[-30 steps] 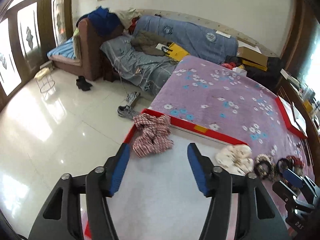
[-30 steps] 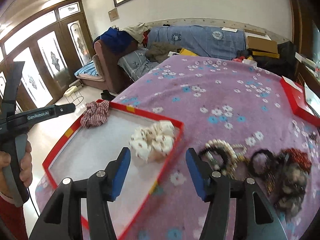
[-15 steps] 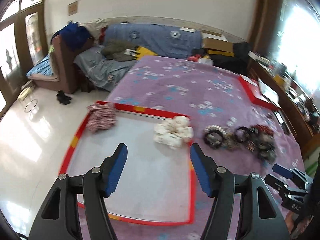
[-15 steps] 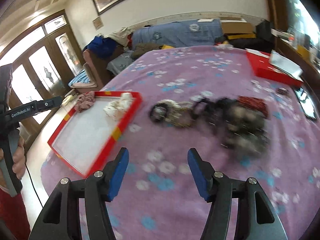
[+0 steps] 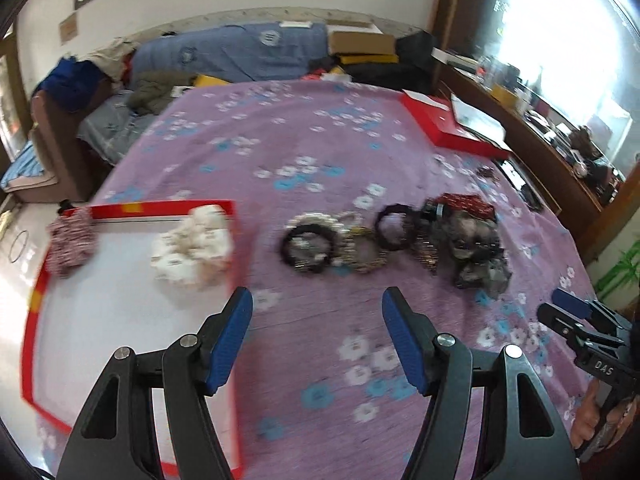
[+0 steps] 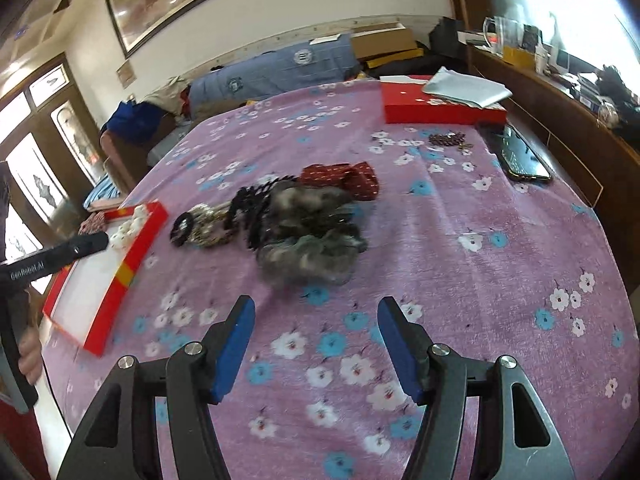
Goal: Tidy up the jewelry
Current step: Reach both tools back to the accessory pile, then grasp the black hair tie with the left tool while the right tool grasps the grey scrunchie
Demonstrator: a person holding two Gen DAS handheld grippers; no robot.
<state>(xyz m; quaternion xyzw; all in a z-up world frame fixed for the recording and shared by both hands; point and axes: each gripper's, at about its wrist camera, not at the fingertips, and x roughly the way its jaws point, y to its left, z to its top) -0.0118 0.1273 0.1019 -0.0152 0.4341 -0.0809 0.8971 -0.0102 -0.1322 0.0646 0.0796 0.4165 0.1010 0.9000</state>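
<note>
A red-rimmed white tray [image 5: 132,210] lies at the left of the purple flowered cloth. In it lie a cream scrunchie [image 5: 194,246] and a red-white checked scrunchie [image 5: 72,238]. A pile of hair ties and bracelets [image 5: 396,236] lies on the cloth to its right: a black ring [image 5: 306,244], a beaded one [image 5: 364,248], a red scrunchie [image 6: 340,178] and a grey scrunchie [image 6: 308,248]. My left gripper [image 5: 318,338] is open and empty above the cloth, near the tray's right rim. My right gripper [image 6: 314,344] is open and empty, in front of the grey scrunchie.
A red box [image 6: 440,110] with paper on it sits at the far right of the cloth. A phone [image 6: 518,156] and a small bead string [image 6: 446,138] lie near it. A sofa with clothes [image 5: 224,60] stands behind. A wooden sideboard [image 6: 560,92] runs along the right.
Both grippers have swung right, from over the tray towards the pile. The pile now sits centred in both views. Both stay open and empty.
</note>
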